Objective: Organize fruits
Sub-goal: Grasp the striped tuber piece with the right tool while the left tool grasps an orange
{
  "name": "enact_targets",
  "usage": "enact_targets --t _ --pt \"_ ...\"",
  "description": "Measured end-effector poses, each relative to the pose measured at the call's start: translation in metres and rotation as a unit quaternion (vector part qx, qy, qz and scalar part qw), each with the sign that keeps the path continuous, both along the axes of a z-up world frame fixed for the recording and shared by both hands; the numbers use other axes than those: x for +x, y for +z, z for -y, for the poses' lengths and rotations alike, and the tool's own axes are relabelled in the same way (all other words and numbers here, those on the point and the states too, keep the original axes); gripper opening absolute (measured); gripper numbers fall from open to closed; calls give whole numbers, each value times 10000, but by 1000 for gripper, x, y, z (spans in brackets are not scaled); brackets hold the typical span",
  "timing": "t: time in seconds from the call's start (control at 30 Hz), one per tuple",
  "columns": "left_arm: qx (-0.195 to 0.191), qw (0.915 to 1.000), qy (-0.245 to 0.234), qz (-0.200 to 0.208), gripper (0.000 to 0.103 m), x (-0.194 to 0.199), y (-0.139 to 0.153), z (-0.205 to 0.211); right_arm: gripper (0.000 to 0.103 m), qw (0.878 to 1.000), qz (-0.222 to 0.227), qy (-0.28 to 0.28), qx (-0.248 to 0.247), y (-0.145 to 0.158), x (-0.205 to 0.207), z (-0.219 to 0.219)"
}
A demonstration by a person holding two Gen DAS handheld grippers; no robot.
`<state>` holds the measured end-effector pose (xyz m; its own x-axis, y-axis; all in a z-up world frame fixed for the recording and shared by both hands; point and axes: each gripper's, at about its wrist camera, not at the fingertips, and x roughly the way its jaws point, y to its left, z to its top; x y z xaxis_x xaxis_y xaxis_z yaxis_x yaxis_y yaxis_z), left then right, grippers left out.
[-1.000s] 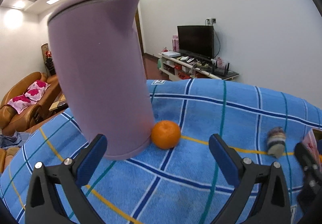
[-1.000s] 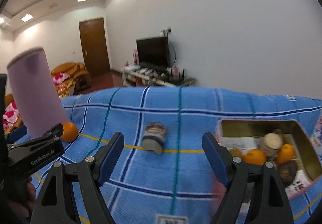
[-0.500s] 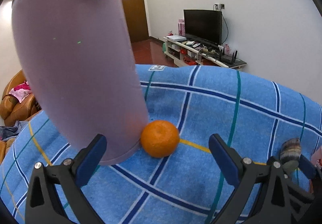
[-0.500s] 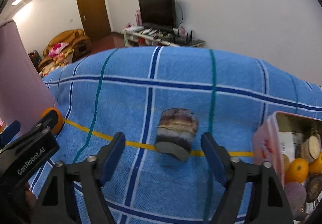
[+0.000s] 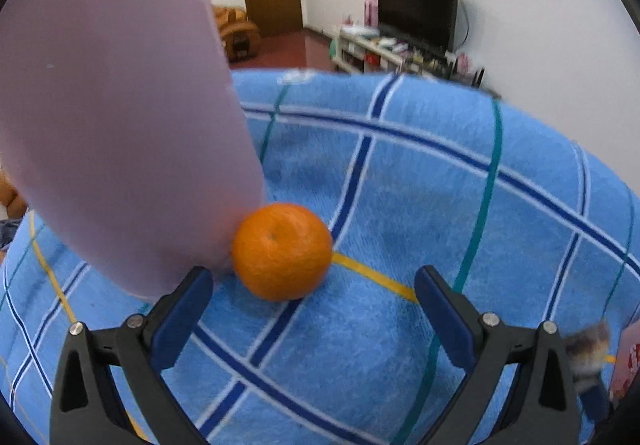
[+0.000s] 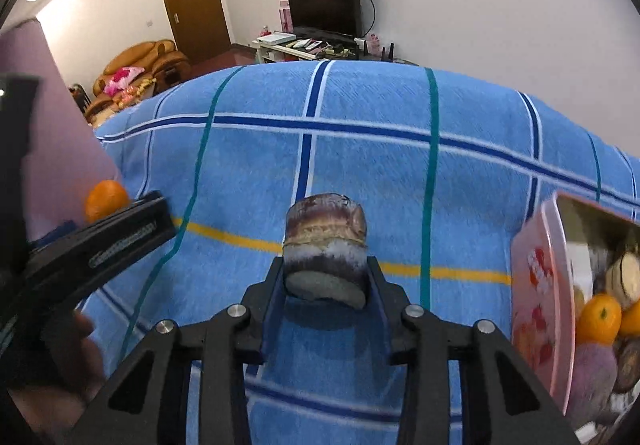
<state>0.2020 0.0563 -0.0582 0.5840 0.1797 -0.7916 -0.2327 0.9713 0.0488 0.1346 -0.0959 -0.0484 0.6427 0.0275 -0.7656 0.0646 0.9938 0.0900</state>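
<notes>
An orange (image 5: 282,251) lies on the blue plaid cloth (image 5: 440,185), touching the foot of a tall lilac jug (image 5: 120,125). My left gripper (image 5: 310,281) stands open just short of the orange, its fingers wide on either side. In the right wrist view, a brown and grey striped chunk (image 6: 326,229) sits between the fingers of my right gripper (image 6: 326,273). Its jaws are closing, and the pads touch the chunk's two sides. The same orange (image 6: 106,199) shows at far left of that view.
A pink tin (image 6: 532,285) holding oranges and several other pieces stands at the right edge. The lilac jug crowds the left finger of my left gripper. The cloth falls away at the back towards a room with a TV stand and sofa.
Both grippers have sunk and tipped down towards the cloth. The left has closed in on the orange. The right has moved onto the striped chunk and drawn its fingers in around it.
</notes>
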Motion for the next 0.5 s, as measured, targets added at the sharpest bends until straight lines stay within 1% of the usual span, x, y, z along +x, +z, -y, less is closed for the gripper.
enact_targets --t 0.03,0.1,0.2,0.4,0.47,0.5 --pt "-45 9999 44 -106 103 4 -4 1 40 10000 12 -15 35 0 -3 2" --pt "-229 9996 138 -89 103 8 -4 -2 40 9999 33 -66 104 -1 -6 4" --pt "-375 9991 150 -139 103 15 -5 -2 40 9998 36 -91 148 -2 -8 6" --pt "-493 9984 267 -23 102 24 -3 -1 40 9997 43 -79 217 -1 -6 6" --pt "-516 9983 264 1 99 25 -3 -1 40 9997 46 -72 233 -1 -6 6" --pt "-527 9982 275 51 89 25 -2 -3 40 9997 46 -66 232 -1 -7 6"
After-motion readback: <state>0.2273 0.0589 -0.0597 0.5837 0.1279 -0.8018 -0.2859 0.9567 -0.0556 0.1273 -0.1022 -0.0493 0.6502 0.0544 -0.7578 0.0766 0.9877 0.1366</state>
